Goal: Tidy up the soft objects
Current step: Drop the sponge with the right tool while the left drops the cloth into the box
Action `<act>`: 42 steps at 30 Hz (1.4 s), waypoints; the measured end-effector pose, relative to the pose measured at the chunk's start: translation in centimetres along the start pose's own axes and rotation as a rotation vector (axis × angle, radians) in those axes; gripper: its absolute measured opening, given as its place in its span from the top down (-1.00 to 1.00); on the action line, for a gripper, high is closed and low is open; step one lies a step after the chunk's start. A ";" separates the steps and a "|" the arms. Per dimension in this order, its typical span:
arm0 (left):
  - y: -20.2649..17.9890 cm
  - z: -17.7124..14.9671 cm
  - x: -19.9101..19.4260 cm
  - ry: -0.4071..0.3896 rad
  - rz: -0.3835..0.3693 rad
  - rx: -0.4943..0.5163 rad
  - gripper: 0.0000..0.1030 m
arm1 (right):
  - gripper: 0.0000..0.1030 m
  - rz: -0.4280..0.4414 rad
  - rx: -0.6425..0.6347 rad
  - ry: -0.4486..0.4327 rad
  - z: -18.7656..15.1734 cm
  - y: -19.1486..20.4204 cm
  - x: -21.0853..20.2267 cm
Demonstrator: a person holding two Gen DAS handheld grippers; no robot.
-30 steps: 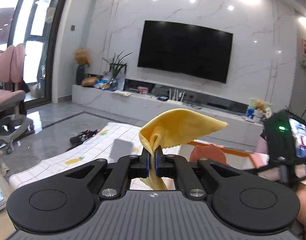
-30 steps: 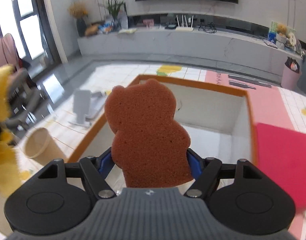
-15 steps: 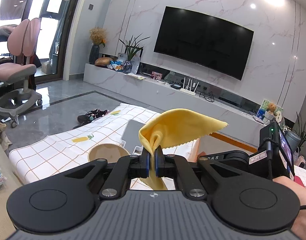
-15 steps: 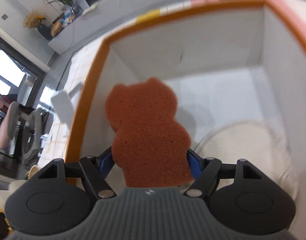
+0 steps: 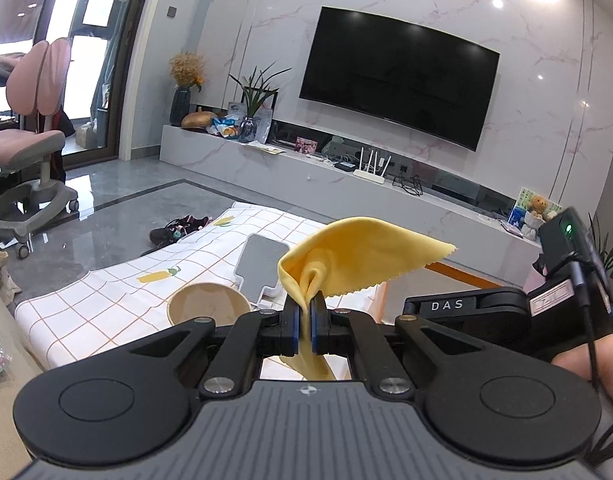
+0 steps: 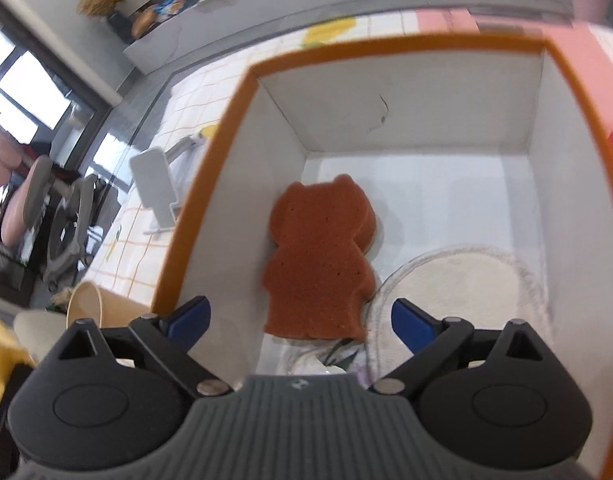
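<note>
My left gripper (image 5: 305, 322) is shut on a yellow cloth (image 5: 358, 256), which stands up above the fingers and hangs below them. My right gripper (image 6: 300, 314) is open above an orange-rimmed white box (image 6: 210, 184). A brown bear-shaped sponge (image 6: 320, 258) lies inside the box by its left wall, free of the fingers. A cream round fluffy pad (image 6: 458, 280) lies in the box to the sponge's right. The right gripper's body (image 5: 506, 304) shows at the right of the left wrist view.
A tan bowl (image 5: 208, 306) and a grey phone stand (image 5: 262, 266) sit on the checked mat (image 5: 106, 304) left of the box. The bowl (image 6: 84, 304) and stand (image 6: 154, 186) also show in the right wrist view. A pink chair (image 5: 30, 148) stands far left.
My right gripper opened and let go of the bear sponge, which now lies on the box floor. The left gripper still holds the yellow cloth and has shifted little.
</note>
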State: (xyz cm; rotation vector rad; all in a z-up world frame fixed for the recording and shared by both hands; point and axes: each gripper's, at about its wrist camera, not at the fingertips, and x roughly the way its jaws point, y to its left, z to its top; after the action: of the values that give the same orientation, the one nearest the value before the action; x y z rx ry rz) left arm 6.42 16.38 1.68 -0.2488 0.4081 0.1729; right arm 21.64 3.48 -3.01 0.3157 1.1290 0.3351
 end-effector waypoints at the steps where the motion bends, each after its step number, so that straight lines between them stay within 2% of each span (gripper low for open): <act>1: 0.0 0.0 -0.2 0.001 -0.001 0.003 0.89 | -0.85 -0.012 -0.025 -0.013 -0.2 0.1 -0.5; 4: -0.1 0.2 -1.0 -0.010 -0.014 -0.012 0.89 | -0.85 -0.027 -0.076 -0.047 -0.8 0.4 -1.9; 8: -0.8 0.6 -1.9 -0.007 -0.029 0.005 0.89 | -0.85 0.006 -0.116 -0.082 -1.3 -0.2 -4.6; 11: -1.9 0.7 -2.3 0.043 -0.093 0.011 0.89 | -0.89 -0.010 -0.180 -0.161 -2.4 -0.7 -7.2; 16: -5.0 -0.1 -3.0 0.054 -0.188 0.062 0.89 | -0.89 -0.058 -0.228 -0.245 -5.5 -3.6 -11.8; 19: -6.9 -0.5 -2.4 0.097 -0.226 0.080 0.90 | -0.91 -0.151 -0.238 -0.406 -8.3 -5.6 -15.1; 22: -8.7 -1.0 -1.7 0.138 -0.236 0.138 0.89 | -0.91 -0.208 -0.262 -0.492 -11.0 -7.5 -16.6; 26: -10.4 -2.4 -0.1 0.193 -0.214 0.191 0.89 | -0.91 -0.242 -0.256 -0.472 -12.5 -10.0 -16.3; 29: -11.4 -3.2 1.1 0.237 -0.199 0.194 0.89 | -0.90 -0.204 -0.233 -0.437 -12.1 -11.3 -15.8; 32: -12.2 -3.9 1.8 0.247 -0.214 0.199 0.89 | -0.91 -0.152 -0.206 -0.454 -11.6 -12.5 -15.4; 36: -13.7 -4.4 3.3 0.282 -0.188 0.229 0.89 | -0.90 -0.165 -0.171 -0.439 -11.3 -13.5 -14.4; 38: -14.0 -4.8 4.5 0.332 -0.175 0.218 0.89 | -0.90 -0.161 -0.157 -0.430 -11.1 -14.0 -14.2; 40: -14.1 -5.3 5.8 0.415 -0.158 0.198 0.87 | -0.90 -0.146 -0.133 -0.423 -10.9 -14.6 -14.0; 42: -13.6 -5.8 7.0 0.474 -0.136 0.142 0.83 | -0.90 -0.128 -0.108 -0.419 -10.8 -15.4 -14.0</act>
State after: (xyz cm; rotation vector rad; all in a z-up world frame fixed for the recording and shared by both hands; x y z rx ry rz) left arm 13.48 2.65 -3.58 -0.1753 0.8677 -0.0529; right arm 7.92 -15.50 -2.09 0.2043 0.7126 0.2030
